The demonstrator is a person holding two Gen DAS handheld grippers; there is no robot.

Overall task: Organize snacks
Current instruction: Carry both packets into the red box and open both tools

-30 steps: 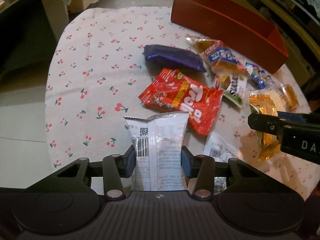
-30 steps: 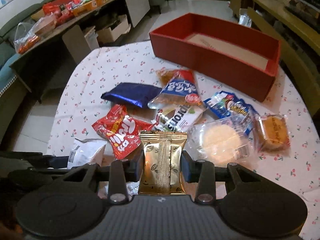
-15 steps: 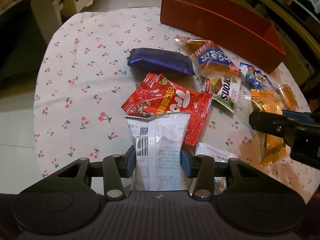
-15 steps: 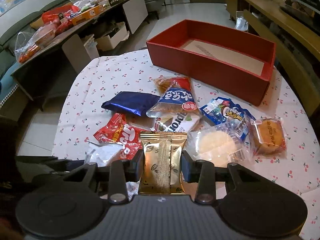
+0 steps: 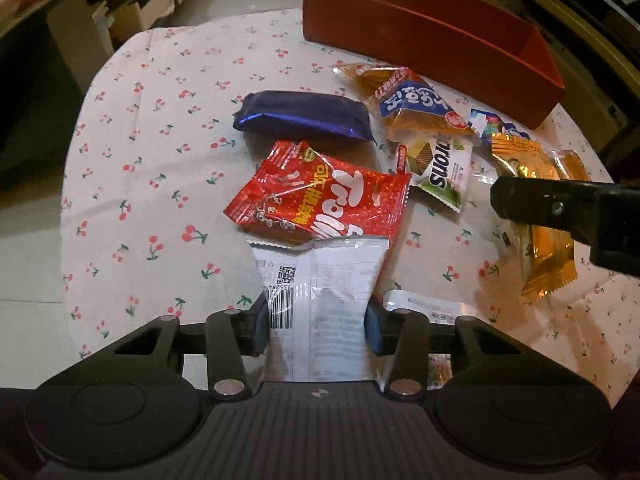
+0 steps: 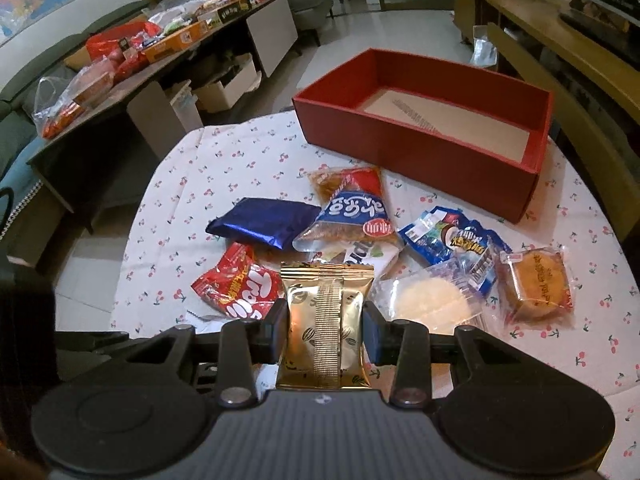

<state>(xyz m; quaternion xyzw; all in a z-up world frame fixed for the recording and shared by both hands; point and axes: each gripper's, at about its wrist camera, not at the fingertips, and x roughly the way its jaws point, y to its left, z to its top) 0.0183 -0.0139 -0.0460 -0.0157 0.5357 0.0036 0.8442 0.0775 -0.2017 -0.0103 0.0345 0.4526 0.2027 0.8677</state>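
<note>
Cherry-print tabletop (image 6: pixel 240 148) — both grippers loaded, red box (image 6: pixel 420 148) at its far edge now fuller in view.

Left gripper (image 5: pixel 316 320) has re-clamped the white packet (image 5: pixel 320 284); right gripper (image 6: pixel 324 332) holds the gold packet (image 6: pixel 326 320) — both ready for boxing.

We see the box (image 6: pixel 420 148) at the table's (image 6: pixel 240 148) far side, snack packets (image 6: pixel 348 216) scattered nearer, a cake (image 6: pixel 538 284) to their right, a dark packet (image 6: pixel 264 222) left.

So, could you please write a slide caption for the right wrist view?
Right claw shut on a gold snack packet, above scattered snacks on the cherry-print tablecloth, empty red box beyond.
</note>
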